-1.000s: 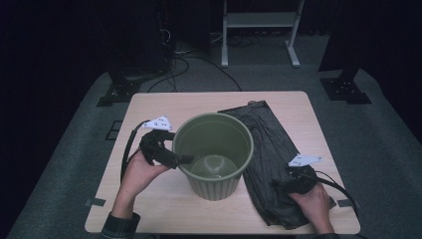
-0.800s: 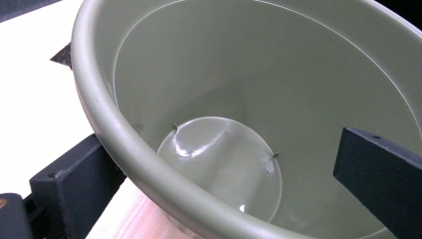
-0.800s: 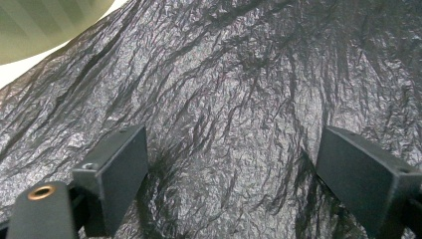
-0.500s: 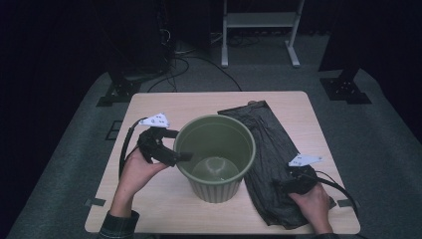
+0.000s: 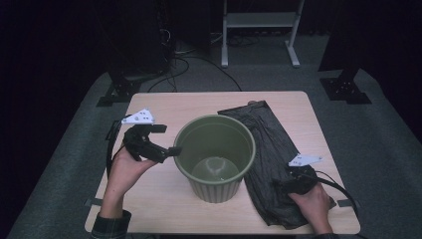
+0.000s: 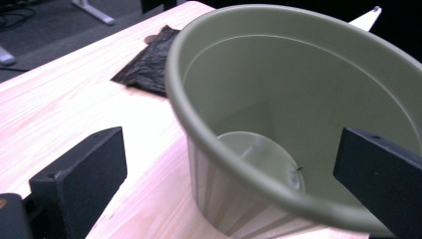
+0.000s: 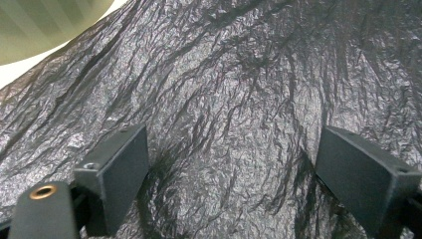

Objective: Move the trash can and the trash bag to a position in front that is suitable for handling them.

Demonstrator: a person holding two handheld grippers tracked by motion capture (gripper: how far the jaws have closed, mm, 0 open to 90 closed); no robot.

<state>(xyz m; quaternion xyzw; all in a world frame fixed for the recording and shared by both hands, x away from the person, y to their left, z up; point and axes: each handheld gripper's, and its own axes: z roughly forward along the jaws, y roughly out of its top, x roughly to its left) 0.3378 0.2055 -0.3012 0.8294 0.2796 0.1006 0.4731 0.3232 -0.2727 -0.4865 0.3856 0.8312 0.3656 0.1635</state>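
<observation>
Bin [image 5: 215, 155], olive green and upright, stands near the middle of the table [image 5: 159, 199], its inside bare down to the round base. At its left the left gripper [image 5: 169, 151] is held level, tips right at the rim; in the left gripper view its jaws stand wide apart, one outside the wall and one over the mouth, and the rim [image 6: 209, 149] runs between them unclamped. Just right of the bin a black bag [image 5: 271, 149] lies flat and crinkled on the wood, its near edge touching or tucked by the bin's foot. The right gripper [image 5: 282, 185] rests low on the bag's near end, jaws spread over the film [image 7: 234, 144] without pinching it. Behind the table, cables [image 5: 174, 55] trail over grey floor, beside a white stand [image 5: 259, 22].
</observation>
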